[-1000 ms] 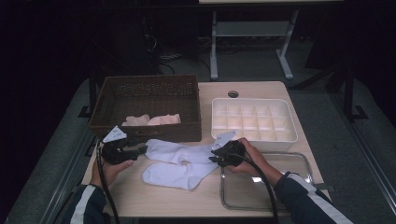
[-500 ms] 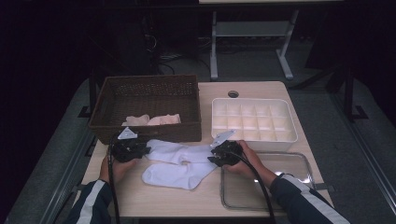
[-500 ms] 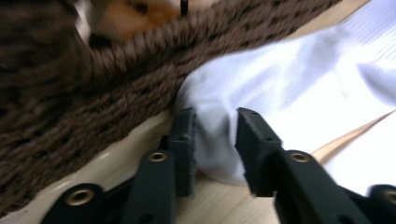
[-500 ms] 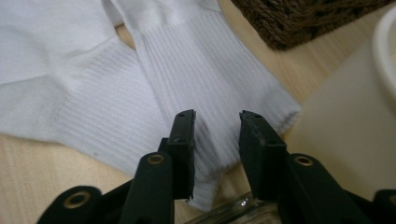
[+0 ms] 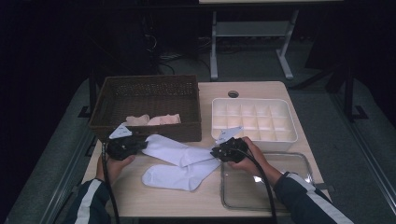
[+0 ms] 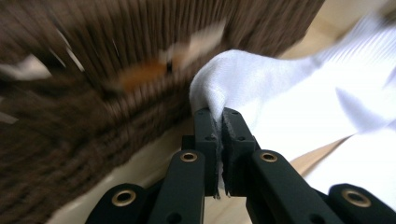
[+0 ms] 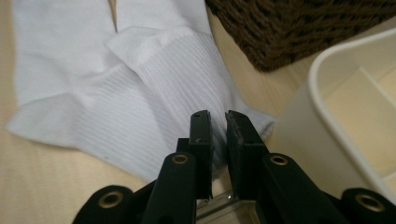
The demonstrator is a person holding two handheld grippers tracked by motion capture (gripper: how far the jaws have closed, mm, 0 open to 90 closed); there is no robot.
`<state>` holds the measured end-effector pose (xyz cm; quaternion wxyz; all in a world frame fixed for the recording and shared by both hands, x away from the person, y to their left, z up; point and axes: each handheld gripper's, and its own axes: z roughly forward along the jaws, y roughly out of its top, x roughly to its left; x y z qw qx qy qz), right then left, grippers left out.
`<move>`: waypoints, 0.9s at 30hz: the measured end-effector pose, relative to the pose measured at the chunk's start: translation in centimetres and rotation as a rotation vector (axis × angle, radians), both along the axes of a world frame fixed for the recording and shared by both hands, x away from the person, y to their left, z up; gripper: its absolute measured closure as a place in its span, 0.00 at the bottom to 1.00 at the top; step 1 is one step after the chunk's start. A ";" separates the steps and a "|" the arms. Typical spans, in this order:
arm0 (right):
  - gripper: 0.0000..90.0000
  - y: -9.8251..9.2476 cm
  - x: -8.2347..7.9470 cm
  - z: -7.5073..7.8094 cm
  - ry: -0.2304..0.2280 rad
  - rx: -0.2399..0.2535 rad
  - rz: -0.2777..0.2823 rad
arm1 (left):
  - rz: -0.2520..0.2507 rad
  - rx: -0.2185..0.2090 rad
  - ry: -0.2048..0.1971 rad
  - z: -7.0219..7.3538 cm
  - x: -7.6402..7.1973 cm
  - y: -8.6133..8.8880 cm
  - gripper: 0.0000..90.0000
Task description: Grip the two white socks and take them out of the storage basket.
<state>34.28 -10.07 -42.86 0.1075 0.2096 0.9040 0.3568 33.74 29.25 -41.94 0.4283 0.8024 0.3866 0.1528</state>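
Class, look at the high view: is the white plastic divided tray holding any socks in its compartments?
No: the white plastic divided tray has bare compartments, while the two white socks lie on the light wooden table.

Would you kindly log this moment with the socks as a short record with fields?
Work: two white socks lie crossed on the table
Left gripper: shut on the upper sock's toe end, jaws just closing
Right gripper: at the ribbed cuff, jaws just closing, grip unclear
Basket: brown wicker, holds pale socks
Organizer: white, divided
Tray: clear
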 end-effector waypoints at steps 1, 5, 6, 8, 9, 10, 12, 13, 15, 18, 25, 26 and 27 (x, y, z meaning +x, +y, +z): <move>0.89 -0.2 0.0 0.3 -0.011 0.005 0.009 | -0.001 -0.026 -0.007 0.6 -0.4 0.2 0.95; 0.89 -1.2 -1.0 2.0 -0.016 0.056 0.009 | -0.008 -0.074 -0.020 2.7 -2.5 0.8 0.95; 0.89 -1.5 -1.3 2.4 -0.020 0.063 0.017 | -0.007 -0.073 -0.021 3.0 -2.9 0.9 0.95; 0.89 -2.0 -1.8 2.8 -0.013 0.078 0.031 | -0.014 -0.085 -0.012 3.4 -4.1 1.0 0.95; 0.89 -2.1 -2.0 2.9 -0.014 0.074 0.036 | -0.012 -0.084 -0.010 3.4 -4.8 1.0 0.95; 0.89 -2.2 -2.3 3.0 -0.018 0.066 0.044 | -0.015 -0.087 -0.007 3.5 -5.5 1.0 0.95; 0.89 -2.2 -2.5 3.0 -0.021 0.060 0.057 | -0.014 -0.095 0.011 3.1 -6.5 1.0 0.95; 0.89 -2.1 -2.5 2.9 -0.028 0.048 0.068 | -0.015 -0.093 0.024 2.8 -6.9 0.9 0.95; 0.89 -1.9 -2.4 2.6 -0.017 0.032 0.079 | -0.019 -0.078 0.057 2.0 -7.5 0.8 0.95; 0.89 -1.6 -2.2 2.0 0.005 0.002 0.096 | -0.007 -0.082 0.104 0.8 -7.9 0.9 0.95; 0.87 -0.9 -1.3 -0.2 0.011 -0.108 0.132 | -0.025 0.007 0.216 -2.1 -8.2 0.0 0.95; 0.85 -0.7 -1.2 -0.4 0.020 -0.119 0.143 | -0.023 0.017 0.228 -2.5 -8.2 -0.1 0.94; 0.83 -0.6 -1.1 -0.7 0.029 -0.146 0.156 | -0.022 0.040 0.234 -2.7 -8.3 -0.1 0.93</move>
